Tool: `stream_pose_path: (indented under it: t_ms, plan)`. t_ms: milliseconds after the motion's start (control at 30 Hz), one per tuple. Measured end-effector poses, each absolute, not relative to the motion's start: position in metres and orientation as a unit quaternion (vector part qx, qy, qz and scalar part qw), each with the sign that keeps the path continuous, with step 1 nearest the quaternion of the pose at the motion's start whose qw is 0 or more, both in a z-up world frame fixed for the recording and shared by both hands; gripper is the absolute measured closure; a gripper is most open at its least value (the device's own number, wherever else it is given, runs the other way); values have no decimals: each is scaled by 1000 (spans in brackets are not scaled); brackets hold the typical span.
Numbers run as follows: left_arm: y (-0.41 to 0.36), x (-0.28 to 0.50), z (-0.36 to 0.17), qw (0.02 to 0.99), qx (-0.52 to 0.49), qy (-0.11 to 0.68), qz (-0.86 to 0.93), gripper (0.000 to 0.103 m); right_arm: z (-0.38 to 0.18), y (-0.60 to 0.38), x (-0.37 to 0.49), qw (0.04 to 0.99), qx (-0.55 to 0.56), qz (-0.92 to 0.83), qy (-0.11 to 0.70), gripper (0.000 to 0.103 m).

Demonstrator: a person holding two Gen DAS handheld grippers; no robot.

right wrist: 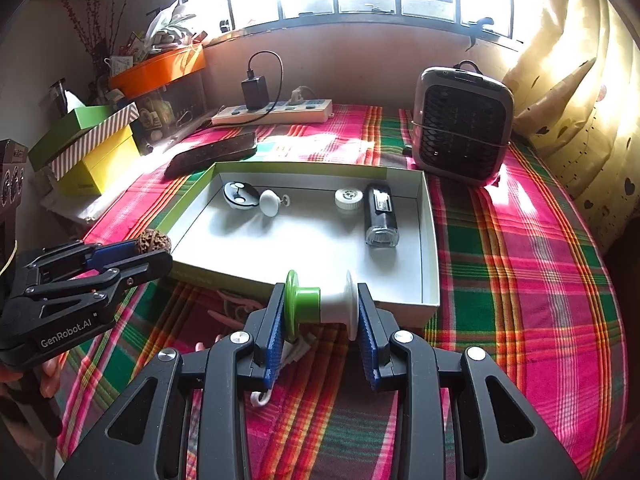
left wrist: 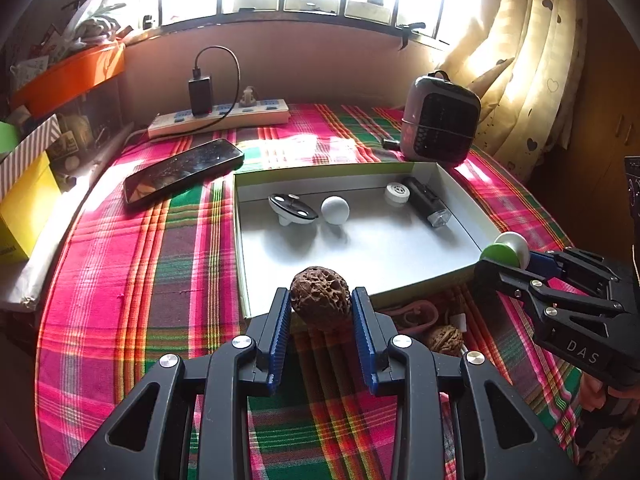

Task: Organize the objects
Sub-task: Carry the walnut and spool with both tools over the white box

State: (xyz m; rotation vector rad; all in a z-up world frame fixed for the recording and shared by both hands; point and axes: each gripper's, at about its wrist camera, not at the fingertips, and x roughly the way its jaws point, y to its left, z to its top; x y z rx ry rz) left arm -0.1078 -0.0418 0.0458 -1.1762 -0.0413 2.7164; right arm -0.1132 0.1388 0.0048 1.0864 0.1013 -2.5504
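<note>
Left gripper (left wrist: 321, 307) is clamped on a rough, pitted brown walnut (left wrist: 321, 295); right gripper (right wrist: 322, 309) is clamped endwise on a smooth green-and-white spool (right wrist: 320, 304), its long axis crosswise between the ribbed blue pads (right wrist: 370, 346). Both loads sit at the near rim of the shallow cardboard tray (right wrist: 430, 240), which lies directly ahead of each gripper; neither gripper looks clearly nearer to it. Beyond, inside the tray: white ball (left wrist: 335, 209), black torch (right wrist: 381, 216).
</note>
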Motion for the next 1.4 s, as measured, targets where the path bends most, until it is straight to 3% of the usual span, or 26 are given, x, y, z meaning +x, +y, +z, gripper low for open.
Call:
stream_pose_path:
  t_ms: [1400]
  plan:
    - [-32, -167, 19, 95, -424, 15, 901, 74, -30, 97, -198, 211, 435, -872, 73, 69]
